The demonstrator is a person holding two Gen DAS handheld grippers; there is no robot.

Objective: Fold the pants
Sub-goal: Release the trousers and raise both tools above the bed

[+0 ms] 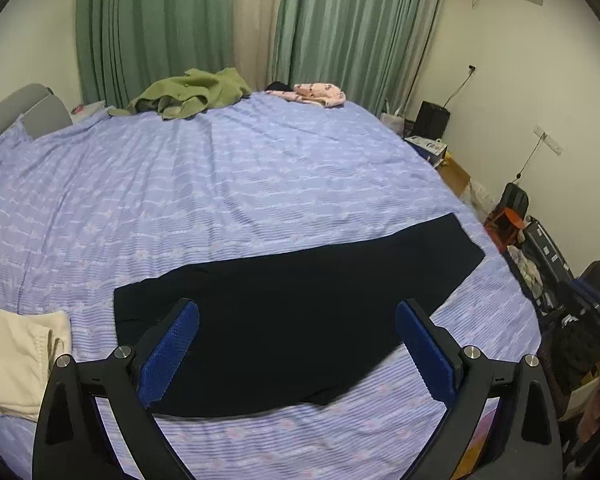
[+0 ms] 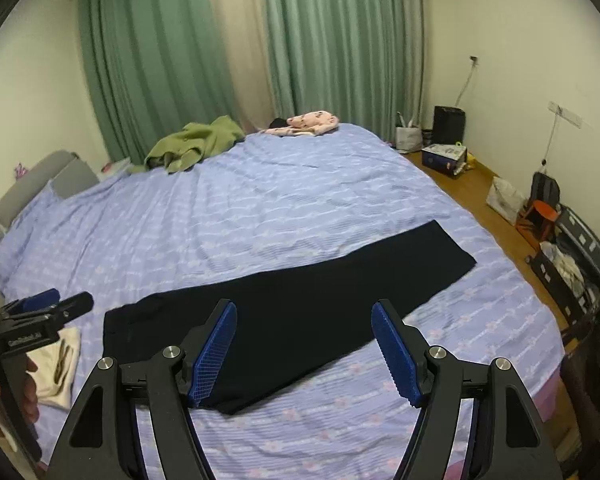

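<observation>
My black pants (image 1: 300, 312) lie flat on the bed (image 1: 220, 184), folded lengthwise into one long dark strip that runs slantwise across the near part of the lilac striped sheet, its narrow end toward the bed's right edge. My left gripper (image 1: 298, 340) hangs above the pants with its jaws spread wide apart and nothing between the blue pads. My right gripper (image 2: 304, 344) also hangs above the pants, jaws apart, nothing held, the pads clear of the cloth. Just beside the wide end of the pants, on its left, rests a folded cream garment (image 1: 24, 356). Well apart from the pants, at the bed's far edge by the green curtains (image 2: 172, 64), sit a crumpled olive garment (image 1: 188, 94) and a pink patterned one (image 1: 320, 94). Right of the pants, past the bed's edge, bags and boxes stand on the wooden floor (image 2: 472, 188).
</observation>
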